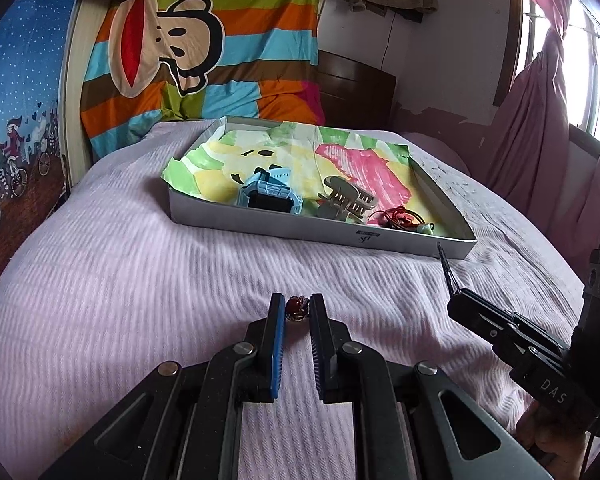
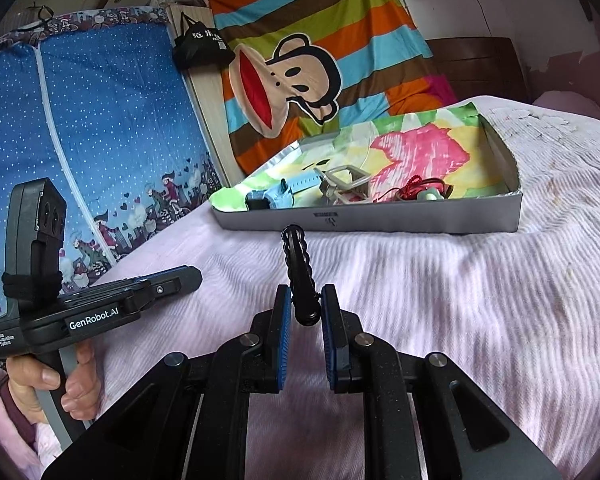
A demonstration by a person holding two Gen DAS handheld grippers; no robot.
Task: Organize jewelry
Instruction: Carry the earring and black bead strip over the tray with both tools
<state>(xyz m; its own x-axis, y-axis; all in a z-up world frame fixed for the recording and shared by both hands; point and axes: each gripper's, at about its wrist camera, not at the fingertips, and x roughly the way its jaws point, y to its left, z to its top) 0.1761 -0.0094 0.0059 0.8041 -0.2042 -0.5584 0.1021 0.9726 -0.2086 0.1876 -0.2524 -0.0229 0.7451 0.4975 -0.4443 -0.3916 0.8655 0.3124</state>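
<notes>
My left gripper is shut on a small dark red beaded piece, held just above the pink bedspread. My right gripper is shut on a black wavy hair clip that sticks up and forward; its thin tip shows in the left wrist view. Ahead lies a shallow grey box, also in the right wrist view, lined with colourful paper. It holds a blue watch, a beige claw clip and a red cord with a pale green pendant.
The pink ribbed bedspread covers the bed. A striped monkey blanket hangs behind the box. A blue wardrobe stands at the left, a pink curtain and window at the right.
</notes>
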